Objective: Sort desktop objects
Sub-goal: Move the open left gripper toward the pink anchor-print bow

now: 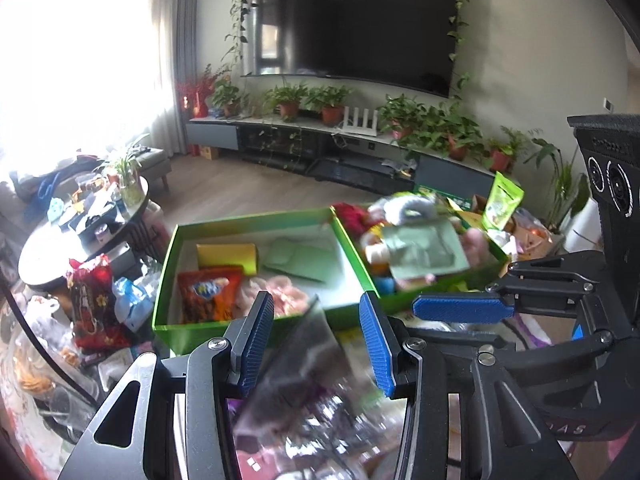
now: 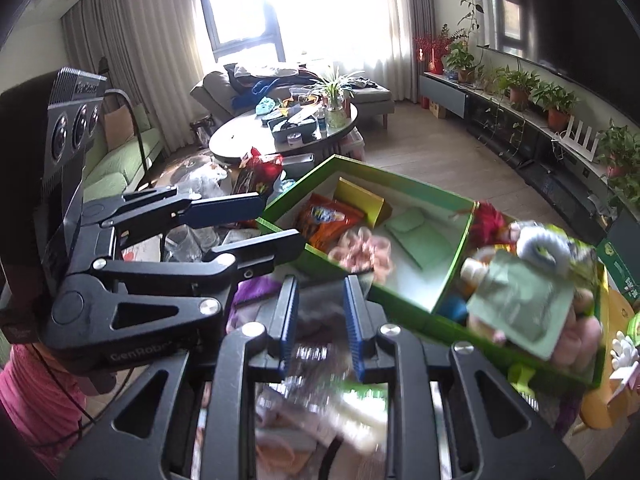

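Observation:
Two green boxes stand side by side ahead of me. The left box [image 1: 172, 248] holds an orange snack bag [image 1: 208, 294], a yellow packet [image 1: 226, 258], a pale green pouch [image 1: 298, 260] and pink items. The right box [image 1: 440, 288] is piled with soft toys and a pale green packet [image 1: 424, 252]. My left gripper [image 1: 318, 338] is open, with a blurred clear plastic bag [image 1: 304, 380] between and below its fingers. My right gripper [image 2: 320, 322] is open above the same blurred clutter [image 2: 320, 400]. The right gripper also shows in the left wrist view [image 1: 464, 308], close beside the left one.
A red snack bag [image 1: 94, 300] and crumpled plastic lie left of the boxes. A round coffee table [image 2: 280, 132] with clutter stands beyond, a sofa [image 2: 240, 84] behind it. A TV [image 1: 352, 24] and a plant-lined console [image 1: 340, 136] fill the far wall. A green pouch [image 1: 500, 200] stands behind the right box.

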The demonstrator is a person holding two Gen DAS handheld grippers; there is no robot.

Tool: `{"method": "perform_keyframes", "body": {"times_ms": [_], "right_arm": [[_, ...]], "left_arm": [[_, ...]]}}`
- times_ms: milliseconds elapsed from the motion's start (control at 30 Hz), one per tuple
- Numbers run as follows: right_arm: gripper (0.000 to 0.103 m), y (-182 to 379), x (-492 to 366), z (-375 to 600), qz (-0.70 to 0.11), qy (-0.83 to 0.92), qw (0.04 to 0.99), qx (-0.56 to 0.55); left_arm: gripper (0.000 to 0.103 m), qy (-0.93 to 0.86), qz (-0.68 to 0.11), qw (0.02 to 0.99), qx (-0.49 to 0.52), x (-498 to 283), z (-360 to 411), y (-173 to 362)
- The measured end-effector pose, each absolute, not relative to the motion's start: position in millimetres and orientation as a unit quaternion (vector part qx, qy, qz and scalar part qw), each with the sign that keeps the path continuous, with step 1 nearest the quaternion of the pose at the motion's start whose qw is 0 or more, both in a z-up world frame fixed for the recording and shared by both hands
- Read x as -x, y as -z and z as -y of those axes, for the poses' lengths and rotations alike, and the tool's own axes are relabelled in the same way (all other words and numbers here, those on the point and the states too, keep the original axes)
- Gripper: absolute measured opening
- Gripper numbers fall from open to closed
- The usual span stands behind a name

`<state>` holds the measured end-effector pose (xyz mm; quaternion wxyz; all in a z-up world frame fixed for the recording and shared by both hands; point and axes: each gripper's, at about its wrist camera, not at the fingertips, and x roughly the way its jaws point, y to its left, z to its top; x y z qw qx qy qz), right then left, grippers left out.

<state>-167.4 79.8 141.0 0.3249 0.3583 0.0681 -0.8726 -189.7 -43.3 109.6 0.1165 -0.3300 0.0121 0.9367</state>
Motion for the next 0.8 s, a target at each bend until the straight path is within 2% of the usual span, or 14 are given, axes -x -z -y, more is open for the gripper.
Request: {"method": "perform_keyframes", "body": {"times_ms": [367, 733, 800], "right_arm": [[0.023, -107, 105, -87, -0.084, 0.859, 0.348, -0.367], [0.025, -62, 73, -86, -0.089, 0.841, 0.359, -0.396], [0.031, -57, 70, -86, -0.092, 0.837, 0.363, -0.399]], "left_arm": [[0.045, -0.929, -0.005, 0.122, 0.349, 130, 31, -74], [0.045, -0.917, -0.01, 0.122, 0.378, 102, 24, -32], [0.045, -0.917, -0.013, 0.118, 0.381, 98, 25, -25]]}}
